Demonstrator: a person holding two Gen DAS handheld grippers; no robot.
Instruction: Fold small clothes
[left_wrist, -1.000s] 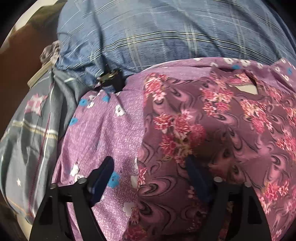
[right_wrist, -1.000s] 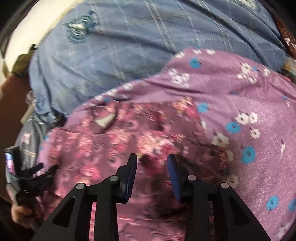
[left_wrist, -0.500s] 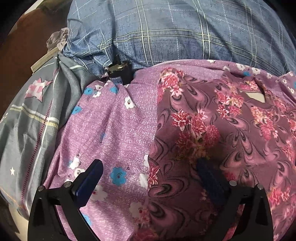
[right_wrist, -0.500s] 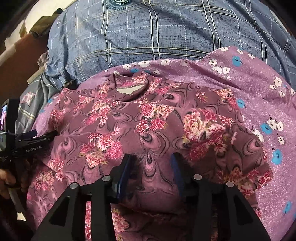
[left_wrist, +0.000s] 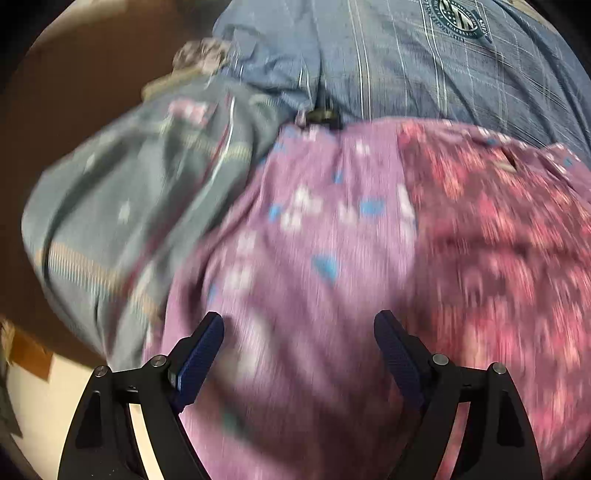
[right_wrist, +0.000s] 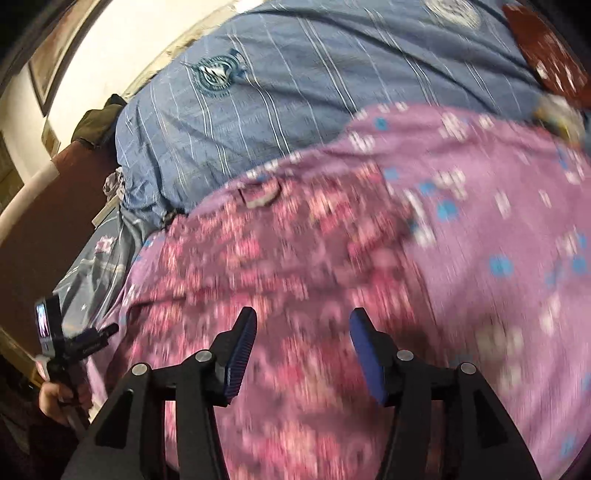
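A maroon garment with pink flowers (right_wrist: 277, 258) lies spread on a light purple cloth with blue and white flowers (left_wrist: 314, 240). My left gripper (left_wrist: 299, 326) hangs over the purple cloth, to the left of the garment (left_wrist: 498, 258); its jaws are closing with nothing between them. My right gripper (right_wrist: 303, 326) hovers over the garment's near part; its jaws are opening and the pads press on nothing. In the right wrist view the left gripper (right_wrist: 105, 332) shows at the far left, held by a hand (right_wrist: 55, 402). Both views are motion-blurred.
Blue plaid bedding (left_wrist: 406, 66) bulges behind the purple cloth (right_wrist: 480, 221). A grey sheet with stars (left_wrist: 129, 203) hangs at the left, above brown floor (left_wrist: 74, 110). A dark red patterned cloth (right_wrist: 546, 62) lies at the back right.
The left gripper has slid left, off the maroon garment and over the purple cloth. The right gripper's jaws have widened and it has pulled back over the garment. Both views have become blurred.
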